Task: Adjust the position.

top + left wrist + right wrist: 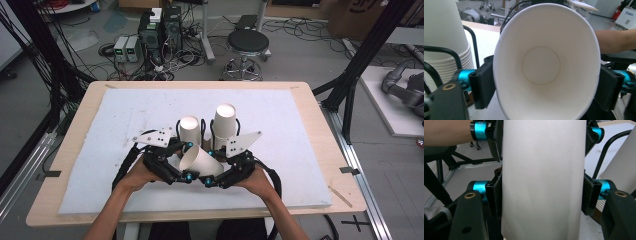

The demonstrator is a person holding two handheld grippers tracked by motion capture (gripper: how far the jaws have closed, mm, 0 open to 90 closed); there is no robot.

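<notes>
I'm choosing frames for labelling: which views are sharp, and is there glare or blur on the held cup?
High view: even light, slightly soft, paper cup readable. Left gripper view: cup interior sharp, softly shaded, no glare. Right gripper view: cup wall very close, featureless, slightly blurred.

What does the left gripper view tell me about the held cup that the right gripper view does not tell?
Left gripper view: it looks into the cup, so its mouth, squeezed to an oval, and its round bottom inside are seen; a stack of cups stands at the left edge.
Right gripper view: it meets the cup's plain outer wall, with the right gripper clamping its sides and the left gripper clamping it farther along.
Both: the same white cup between black jaws, and a forearm at one side.
</notes>
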